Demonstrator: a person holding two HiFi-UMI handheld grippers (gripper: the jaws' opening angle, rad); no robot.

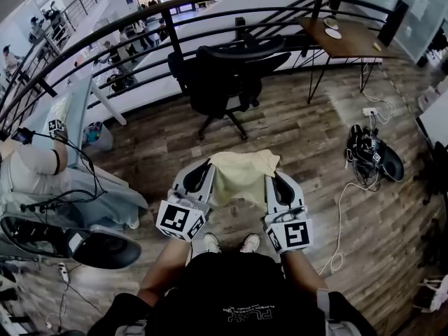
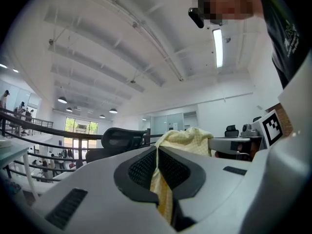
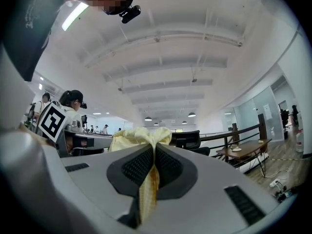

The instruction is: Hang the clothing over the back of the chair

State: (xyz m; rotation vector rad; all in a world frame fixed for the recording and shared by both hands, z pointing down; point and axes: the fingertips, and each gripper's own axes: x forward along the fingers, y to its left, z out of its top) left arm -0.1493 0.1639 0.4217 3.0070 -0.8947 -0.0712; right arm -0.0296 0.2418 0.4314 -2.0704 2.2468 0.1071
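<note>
**A:** What sits at the far left?

**B:** A seated person in a pale sleeve (image 1: 31, 165), with black cables (image 1: 78, 156) looped around them. A second dark chair (image 1: 105, 249) stands low beside them. A small bin (image 1: 96, 133) is farther up on the plank floor (image 1: 301, 138).

**A:** And the left gripper?

**B:** The left gripper (image 1: 201, 176) is held out in front of the wearer, with its jaws pressed together on one edge of the yellow clothing (image 1: 238, 173). In its own view the cloth runs down the seam between the black pads (image 2: 141, 169) and bunches up above them.

**A:** Where does the garment hang, then?

**B:** It is gathered between the two grippers and off the floor, just ahead of the wearer's white shoes (image 1: 207, 242). The right gripper (image 1: 278, 182) pinches the opposite edge in the same way, clamped on a fold of the fabric.

**A:** And the chair it's meant for?

**B:** The black office chair (image 1: 224, 75) stands well apart from the clothing, beyond it and close to the dark railing (image 1: 105, 33). The garment does not touch it. A stretch of plank floor lies between them, and the chair's wheeled base is the nearest part.

**A:** What's over on the right?

**B:** A wooden table (image 1: 353, 44) stands by the railing with two plates (image 1: 332, 28) on top. A white power strip (image 1: 369, 111) lies on the floor near its legs. Nearer the wearer is a heap of dark gear (image 1: 371, 156), and a white cord (image 1: 339, 222) trails from it across the planks toward the wearer's right side.
</note>
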